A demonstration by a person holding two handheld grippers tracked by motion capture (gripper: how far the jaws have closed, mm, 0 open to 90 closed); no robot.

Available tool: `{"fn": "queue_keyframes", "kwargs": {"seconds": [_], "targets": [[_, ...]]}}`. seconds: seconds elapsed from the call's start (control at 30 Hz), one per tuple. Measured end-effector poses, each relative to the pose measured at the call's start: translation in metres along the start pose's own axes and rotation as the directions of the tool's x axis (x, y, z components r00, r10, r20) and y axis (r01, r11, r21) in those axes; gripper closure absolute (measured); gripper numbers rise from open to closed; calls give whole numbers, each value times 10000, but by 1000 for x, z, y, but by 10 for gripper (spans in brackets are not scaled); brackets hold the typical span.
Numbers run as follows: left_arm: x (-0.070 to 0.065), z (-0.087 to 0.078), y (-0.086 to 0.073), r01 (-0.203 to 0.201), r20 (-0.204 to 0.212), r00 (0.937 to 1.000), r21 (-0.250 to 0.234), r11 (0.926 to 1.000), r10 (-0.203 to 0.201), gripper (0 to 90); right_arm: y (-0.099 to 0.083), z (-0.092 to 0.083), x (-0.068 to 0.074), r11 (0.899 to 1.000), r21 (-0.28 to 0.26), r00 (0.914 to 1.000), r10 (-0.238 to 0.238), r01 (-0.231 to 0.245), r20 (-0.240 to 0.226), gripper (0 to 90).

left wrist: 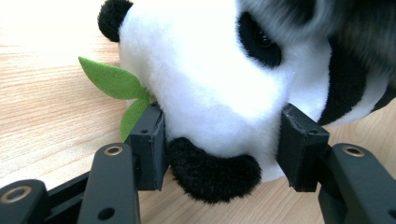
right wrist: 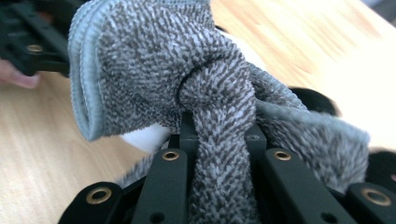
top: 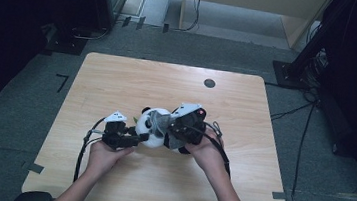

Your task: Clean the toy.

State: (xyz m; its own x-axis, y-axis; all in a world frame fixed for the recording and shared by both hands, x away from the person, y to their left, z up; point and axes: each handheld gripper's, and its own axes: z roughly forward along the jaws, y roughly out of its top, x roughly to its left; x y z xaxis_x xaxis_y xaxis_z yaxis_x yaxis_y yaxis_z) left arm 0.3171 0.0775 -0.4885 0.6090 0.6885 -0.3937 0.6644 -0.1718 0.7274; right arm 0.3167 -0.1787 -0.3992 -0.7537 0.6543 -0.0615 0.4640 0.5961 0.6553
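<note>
Grey herringbone cloth, a scarf (right wrist: 205,93) knotted round a plush panda (top: 156,127), is pinched in the right gripper (right wrist: 219,140): its jaws are clamped tight on the strip hanging below the knot. The left gripper (left wrist: 224,149) grasps the panda (left wrist: 210,88), its pads pressing into the white fur on either side of a black paw, the jaws part-way closed around the soft body.

From above, the panda lies near the middle of the pale wooden counter (top: 118,79), between the left gripper (top: 134,138) and the right gripper (top: 171,130), each held in one of the person's hands. A dark round hole (top: 209,82) sits in the counter near its far edge, well apart from the toy.

Seen from the left gripper view, two green felt leaves (left wrist: 112,84) poke out beside the panda's head, touching the left jaw. The right gripper view gives the scarf's knot and its stitched edge up close, with white fur just behind it.
</note>
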Motion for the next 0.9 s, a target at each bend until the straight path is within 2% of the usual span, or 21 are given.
{"fn": "queue_keyframes", "kwargs": {"seconds": [0.1,0.17,0.27,0.4,0.5,0.6,0.67,0.77,0.9], "targets": [[-1,1,1,-33,-21,10000,1,10000,33,426,-6,-5,-12,9985,-141,9983,531,-535,-252,781],[0,1,1,-9,-3,10000,8,10000,9,425,-9,-8,-15,9975,-198,9974,676,-681,-259,781],[0,1,2,16,17,10000,-8,10000,-16,425,-11,-11,-19,9968,-325,9973,732,-733,-35,781],[1,2,2,-94,-47,9999,20,10000,94,424,-16,-20,-29,9937,-547,9919,1016,-977,758,777],[1,3,2,-211,4,9998,-111,9997,211,423,-22,-27,-42,9803,-838,9827,1821,-1787,349,775],[1,4,2,-293,-52,9996,-164,9994,292,423,-21,-35,-46,9637,-1297,9721,2346,-2335,-71,774],[1,4,2,-327,-75,9994,-148,9994,326,422,-15,-42,-42,9595,-1598,9724,2327,-2322,-156,772],[-1,4,1,-346,-107,9994,-234,9991,344,419,1,-50,-28,9620,-2056,9834,1811,-1796,-117,766],[-5,2,-1,-369,-152,9992,-308,9988,364,420,15,-44,-13,9681,-2093,9905,1350,-1378,-277,764]]}}
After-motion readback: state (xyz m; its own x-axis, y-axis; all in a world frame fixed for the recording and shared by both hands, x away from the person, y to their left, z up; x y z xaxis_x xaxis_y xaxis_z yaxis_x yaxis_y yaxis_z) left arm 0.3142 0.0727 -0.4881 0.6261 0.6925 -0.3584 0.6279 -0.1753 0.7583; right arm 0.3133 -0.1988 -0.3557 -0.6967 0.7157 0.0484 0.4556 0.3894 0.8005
